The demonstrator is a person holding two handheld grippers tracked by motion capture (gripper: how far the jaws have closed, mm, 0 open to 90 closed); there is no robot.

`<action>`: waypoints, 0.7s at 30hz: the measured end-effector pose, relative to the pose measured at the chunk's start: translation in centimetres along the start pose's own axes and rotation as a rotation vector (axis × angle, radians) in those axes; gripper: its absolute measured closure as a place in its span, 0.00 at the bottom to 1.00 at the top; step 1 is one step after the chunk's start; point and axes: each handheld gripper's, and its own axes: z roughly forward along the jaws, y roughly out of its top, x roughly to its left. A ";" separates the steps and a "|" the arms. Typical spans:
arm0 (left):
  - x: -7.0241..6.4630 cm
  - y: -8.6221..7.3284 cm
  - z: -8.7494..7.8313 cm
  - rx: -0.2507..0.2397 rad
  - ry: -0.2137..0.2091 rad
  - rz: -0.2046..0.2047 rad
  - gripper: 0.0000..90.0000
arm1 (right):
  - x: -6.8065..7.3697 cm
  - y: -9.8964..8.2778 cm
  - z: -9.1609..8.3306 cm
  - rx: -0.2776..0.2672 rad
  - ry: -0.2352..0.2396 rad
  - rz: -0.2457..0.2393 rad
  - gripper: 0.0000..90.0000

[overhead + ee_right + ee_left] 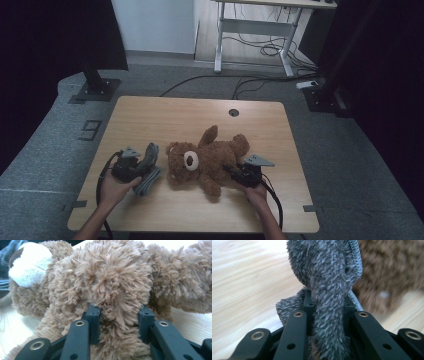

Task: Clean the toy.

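A soft, light bear lay on its back mid-tabletop, its plush limb pinched in the right tongs. A limp grey cloth just left of its head was clamped in the left tongs. Both were judged squashy, best gripped by a bunched fold.

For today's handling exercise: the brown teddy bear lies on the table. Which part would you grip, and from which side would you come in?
Probably a limb, from the near right. The teddy bear lies flat, head toward the grey cloth, limbs splayed. A limb is narrow and soft enough to fit between jaws; the body looks too bulky. The right gripper is already clamped on one that way.
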 end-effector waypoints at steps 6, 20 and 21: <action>1.0 -1.5 -1.7 -0.002 0.046 -0.008 0.80 | 0.0 0.0 0.0 -0.003 0.000 0.000 0.71; 2.4 -3.4 -1.8 0.048 0.076 -0.033 0.76 | 0.0 0.0 0.0 -0.003 0.002 -0.001 0.70; 2.4 -3.4 -1.8 0.046 0.081 -0.032 0.74 | 0.0 0.0 0.0 -0.003 0.002 -0.001 0.70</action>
